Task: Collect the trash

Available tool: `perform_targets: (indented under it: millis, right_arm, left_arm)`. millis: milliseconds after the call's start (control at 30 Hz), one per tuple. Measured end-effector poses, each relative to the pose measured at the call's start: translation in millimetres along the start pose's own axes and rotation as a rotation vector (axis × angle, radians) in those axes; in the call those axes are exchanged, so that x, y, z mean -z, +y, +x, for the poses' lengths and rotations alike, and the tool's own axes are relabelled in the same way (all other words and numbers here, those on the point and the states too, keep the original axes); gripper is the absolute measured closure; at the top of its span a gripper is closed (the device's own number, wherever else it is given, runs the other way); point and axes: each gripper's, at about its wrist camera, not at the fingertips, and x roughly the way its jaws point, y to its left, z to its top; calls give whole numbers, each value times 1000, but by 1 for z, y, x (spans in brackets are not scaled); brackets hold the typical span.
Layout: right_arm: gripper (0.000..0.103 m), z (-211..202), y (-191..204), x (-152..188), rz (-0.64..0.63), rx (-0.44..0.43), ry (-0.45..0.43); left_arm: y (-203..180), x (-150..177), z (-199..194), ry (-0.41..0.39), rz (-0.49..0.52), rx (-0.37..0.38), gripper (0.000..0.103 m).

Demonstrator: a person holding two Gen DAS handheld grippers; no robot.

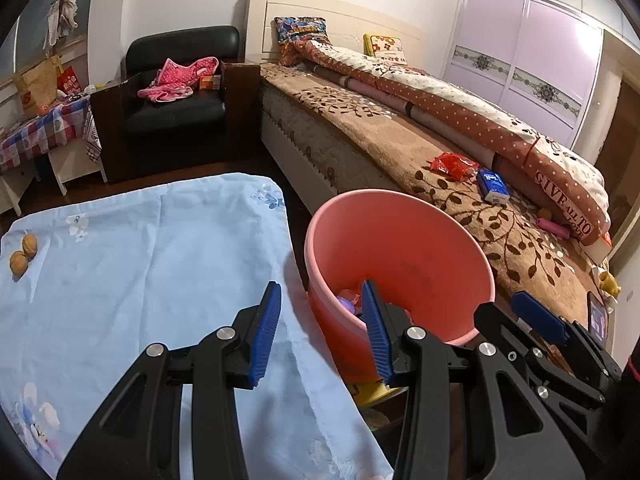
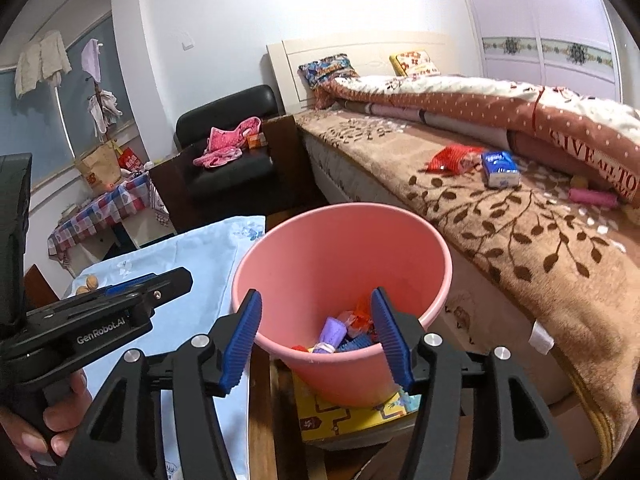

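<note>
Two walnuts (image 1: 23, 255) lie on the blue cloth (image 1: 132, 264) at nine o'clock. Left gripper (image 1: 320, 334) gapes empty; right gripper (image 2: 318, 342) spreads empty over the pink bin (image 2: 340, 248), scraps (image 2: 344, 332) inside at six o'clock.

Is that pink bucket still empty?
No, the pink bucket already holds several bits of rubbish at the bottom, including a purple wrapper and some red scraps.
</note>
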Motion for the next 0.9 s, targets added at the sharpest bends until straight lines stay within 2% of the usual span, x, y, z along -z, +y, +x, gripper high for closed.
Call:
perform_targets:
  millis: [900]
  right_arm:
    - [37,-12,6,4,32,31,-43]
  left_arm:
    - [7,7,-13,-35,-7,-16,61]
